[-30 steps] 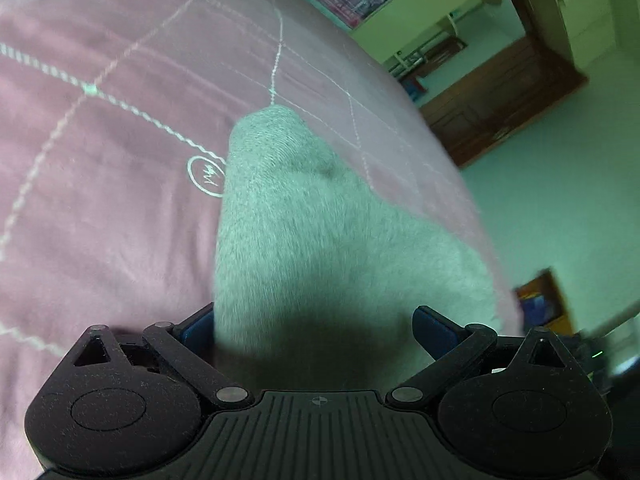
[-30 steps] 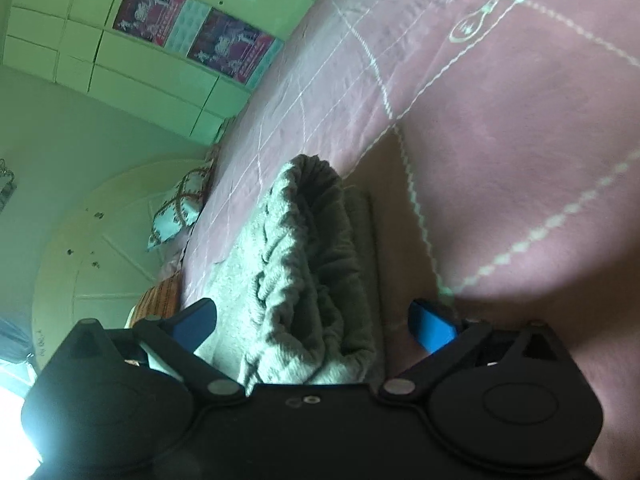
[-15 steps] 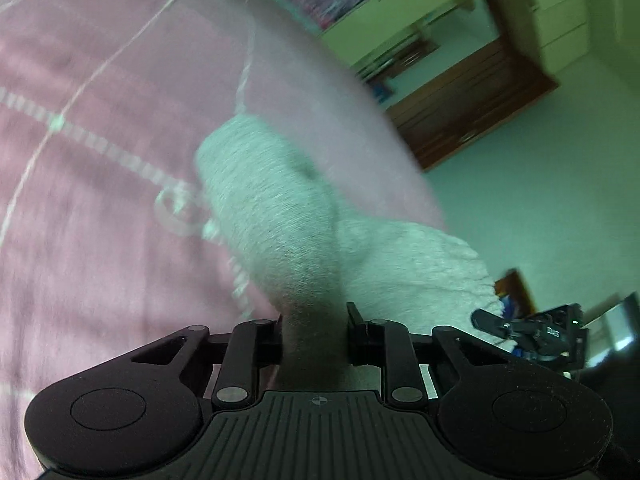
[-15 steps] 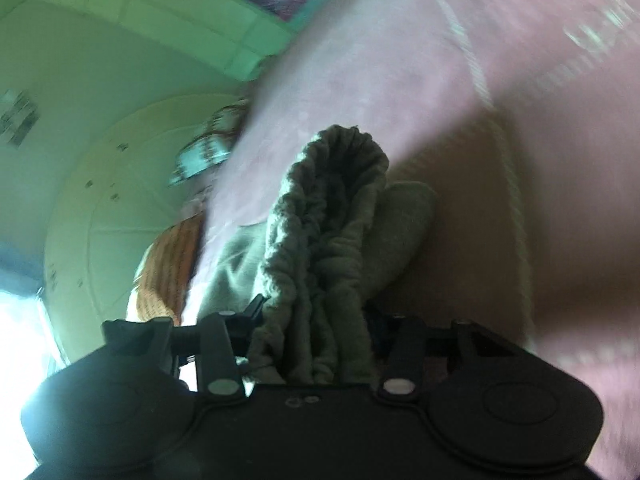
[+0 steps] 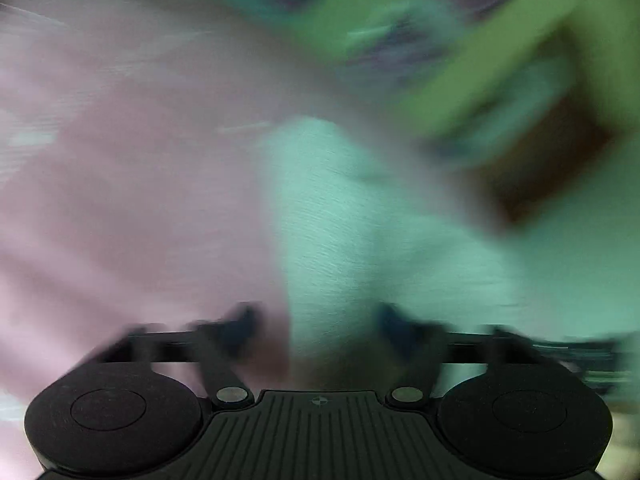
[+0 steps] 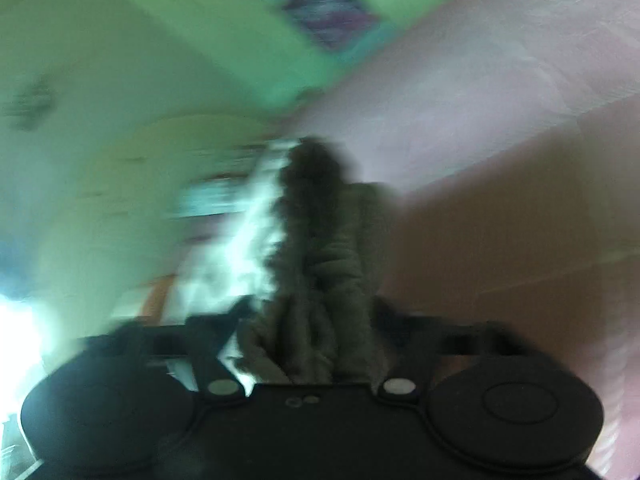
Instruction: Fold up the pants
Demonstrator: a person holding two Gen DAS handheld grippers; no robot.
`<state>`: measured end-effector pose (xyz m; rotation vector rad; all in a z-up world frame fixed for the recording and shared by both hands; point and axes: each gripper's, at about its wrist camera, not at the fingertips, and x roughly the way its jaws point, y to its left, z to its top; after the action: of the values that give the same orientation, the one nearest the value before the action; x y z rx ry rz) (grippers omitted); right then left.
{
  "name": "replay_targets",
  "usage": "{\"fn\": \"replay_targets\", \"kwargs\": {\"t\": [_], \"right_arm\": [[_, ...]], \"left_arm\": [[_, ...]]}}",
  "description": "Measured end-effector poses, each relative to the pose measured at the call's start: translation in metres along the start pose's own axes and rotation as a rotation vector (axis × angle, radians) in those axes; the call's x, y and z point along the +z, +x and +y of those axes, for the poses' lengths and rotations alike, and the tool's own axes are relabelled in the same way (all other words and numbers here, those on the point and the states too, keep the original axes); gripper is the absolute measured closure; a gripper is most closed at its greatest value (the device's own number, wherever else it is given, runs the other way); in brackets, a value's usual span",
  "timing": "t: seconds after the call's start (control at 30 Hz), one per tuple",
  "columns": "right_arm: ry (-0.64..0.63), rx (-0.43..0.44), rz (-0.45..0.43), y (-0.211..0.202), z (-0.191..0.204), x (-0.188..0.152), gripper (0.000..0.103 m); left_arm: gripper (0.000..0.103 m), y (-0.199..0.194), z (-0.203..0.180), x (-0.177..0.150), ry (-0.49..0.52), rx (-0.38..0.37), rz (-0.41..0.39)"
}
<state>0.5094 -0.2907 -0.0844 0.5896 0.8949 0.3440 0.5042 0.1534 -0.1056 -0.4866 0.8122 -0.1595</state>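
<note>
Both views are heavily motion-blurred. The grey knit pants (image 5: 332,224) run from between my left gripper's (image 5: 316,324) jaws up across the pink bedspread (image 5: 120,200); the jaws look partly apart, with cloth between them, and the blur hides whether they still grip. In the right wrist view the bunched elastic waistband of the pants (image 6: 320,248) stands up between my right gripper's (image 6: 312,320) jaws, which press on it from both sides.
The pink bedspread (image 6: 500,128) fills the ground in both views. Green cupboards with posters (image 6: 320,20) and a brown wooden cabinet (image 5: 552,160) lie beyond the bed, all smeared.
Both grippers closed on the pants half a second ago and are now swinging fast, lifting the cloth. The left jaws appear wider apart than half a second ago.
</note>
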Motion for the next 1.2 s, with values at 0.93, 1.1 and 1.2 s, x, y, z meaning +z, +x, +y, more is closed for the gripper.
{"fn": "replay_targets", "kwargs": {"t": [0.93,1.1,1.2], "right_arm": [[-0.425,-0.156,-0.253,-0.260,0.068,-0.282,0.006],[-0.477,-0.132,-0.293,-0.287,0.093,-0.313,0.006],[-0.527,-0.163,-0.338,-0.299,0.104,-0.325,0.006]], "left_arm": [[0.000,-0.286,-0.080,-0.257,0.404,0.274,-0.272],[0.000,-0.331,-0.107,-0.299,0.442,0.250,-0.381],[0.000,-0.345,-0.121,-0.305,0.433,0.233,-0.389]]}}
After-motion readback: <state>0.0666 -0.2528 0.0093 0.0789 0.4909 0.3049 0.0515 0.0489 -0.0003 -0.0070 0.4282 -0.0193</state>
